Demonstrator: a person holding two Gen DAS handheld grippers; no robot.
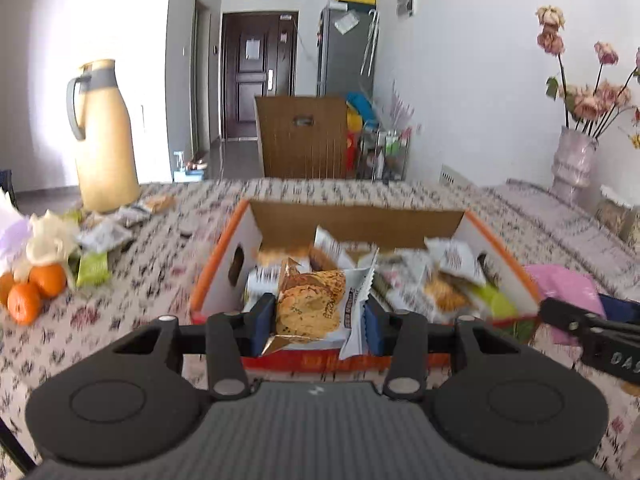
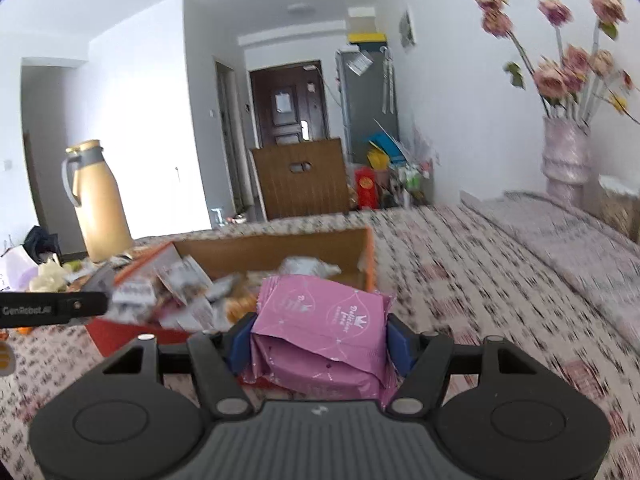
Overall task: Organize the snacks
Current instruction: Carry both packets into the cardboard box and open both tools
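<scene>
My left gripper (image 1: 318,322) is shut on a cookie snack packet (image 1: 310,306) and holds it over the near edge of an orange cardboard box (image 1: 218,258) that holds several snack packets (image 1: 448,280). My right gripper (image 2: 320,340) is shut on a pink snack packet (image 2: 324,320), held just right of the box's near right corner (image 2: 370,256). The right gripper also shows at the right edge of the left wrist view (image 1: 592,334), with the pink packet (image 1: 560,284) behind it.
A tan thermos jug (image 1: 104,140) stands at the far left of the floral-clothed table (image 1: 120,320). Loose snack packets (image 1: 104,236) and oranges (image 1: 34,290) lie at the left. A vase of dried roses (image 2: 566,156) stands at the far right.
</scene>
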